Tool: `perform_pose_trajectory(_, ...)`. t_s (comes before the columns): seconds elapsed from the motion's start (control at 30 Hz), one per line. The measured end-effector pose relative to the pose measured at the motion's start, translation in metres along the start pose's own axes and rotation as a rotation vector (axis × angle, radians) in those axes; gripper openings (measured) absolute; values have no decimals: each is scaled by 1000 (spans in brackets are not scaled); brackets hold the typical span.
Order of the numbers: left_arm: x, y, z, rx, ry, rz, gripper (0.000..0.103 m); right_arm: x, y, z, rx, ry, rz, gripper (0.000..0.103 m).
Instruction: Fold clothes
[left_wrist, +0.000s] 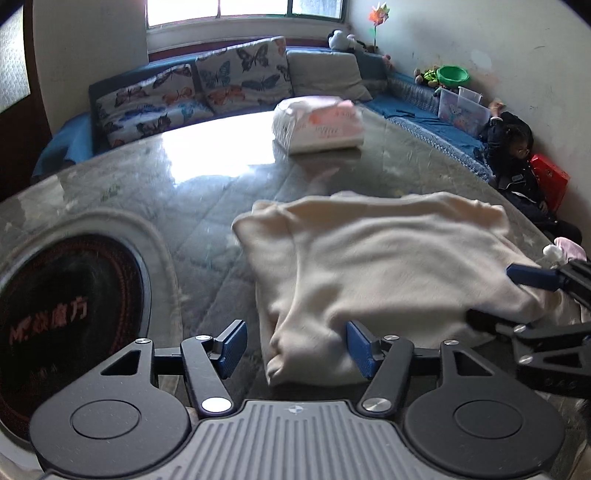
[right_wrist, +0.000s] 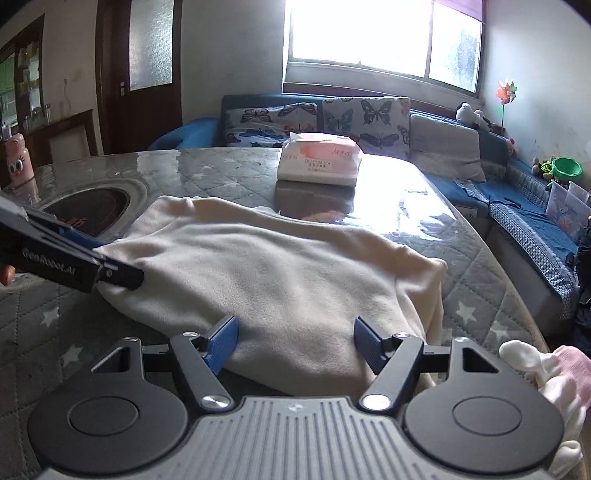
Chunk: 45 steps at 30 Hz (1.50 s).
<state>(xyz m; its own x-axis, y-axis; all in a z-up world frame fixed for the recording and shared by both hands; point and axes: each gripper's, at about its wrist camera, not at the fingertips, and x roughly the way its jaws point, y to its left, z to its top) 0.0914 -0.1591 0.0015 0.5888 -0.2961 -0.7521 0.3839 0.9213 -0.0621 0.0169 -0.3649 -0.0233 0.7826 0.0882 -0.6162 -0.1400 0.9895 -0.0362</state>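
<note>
A folded cream garment (left_wrist: 388, 266) lies on the quilted table cover (left_wrist: 207, 229). My left gripper (left_wrist: 295, 347) stands open at the garment's near left corner. Its right pad rests against the cloth and its left pad is over bare cover. In the right wrist view the same garment (right_wrist: 280, 273) spreads ahead. My right gripper (right_wrist: 295, 345) is open with the near edge lying loosely between its pads. Each gripper shows in the other's view: the right gripper (left_wrist: 496, 295) at the garment's right edge, the left gripper (right_wrist: 116, 262) at its left edge.
A pack of tissues (right_wrist: 319, 158) sits further back on the table. A round black hob (left_wrist: 74, 314) is set into the table at the left. Pale pink and white small clothes (right_wrist: 546, 369) lie at the near right. A person (left_wrist: 517, 155) sits by the sofa (left_wrist: 236, 77).
</note>
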Motion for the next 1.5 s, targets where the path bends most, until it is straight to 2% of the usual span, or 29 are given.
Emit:
perform_pose_trajectory(0.1, 0, 2, 0, -9, 5, -20, 61, -6, 0, 3, 0, -20, 8, 71)
perform_pose_trajectory(0.23, -2, 2, 0, -17, 14, -68, 35, -5, 1, 1, -4, -16, 14, 71)
perform_pose_trajectory(0.3, -4, 2, -2, -15, 12, -77, 26, -3, 1, 1, -8, -11, 15, 71)
perform_pose_trajectory(0.47, -10, 7, -8, -36, 20, -104, 24, -8, 2, 4, -22, -18, 9, 71)
perform_pose_trajectory(0.6, -20, 6, -11, -47, 12, -84, 32, -15, 5, 5, -16, -22, 33, 72)
perform_pose_trajectory(0.67, -26, 4, -13, -36, 0, -68, 45, -18, 8, 4, -7, -20, 51, 74)
perform_pose_trajectory(0.7, -29, 2, -14, -29, -8, -64, 51, -19, 9, 3, -4, -20, 57, 76)
perform_pose_trajectory(0.77, -35, -1, -18, -15, -22, -59, 55, -22, 14, -1, 10, -17, 75, 83)
perform_pose_trajectory(0.9, -45, -5, -28, 3, -33, -48, 70, -28, 22, -6, 39, -20, 99, 87)
perform_pose_trajectory(1.0, -52, -6, -35, 9, -40, -36, 79, -34, 25, -11, 74, -27, 113, 98)
perform_pose_trajectory(1.13, -61, -4, -46, 19, -54, -29, 94, -44, 30, -17, 91, -47, 113, 103)
perform_pose_trajectory(1.23, -67, -2, -54, 19, -62, -15, 99, -53, 34, -19, 110, -56, 119, 103)
perform_pose_trajectory(1.5, -80, 6, -79, -6, -65, -4, 101, -65, 46, -27, 134, -65, 107, 103)
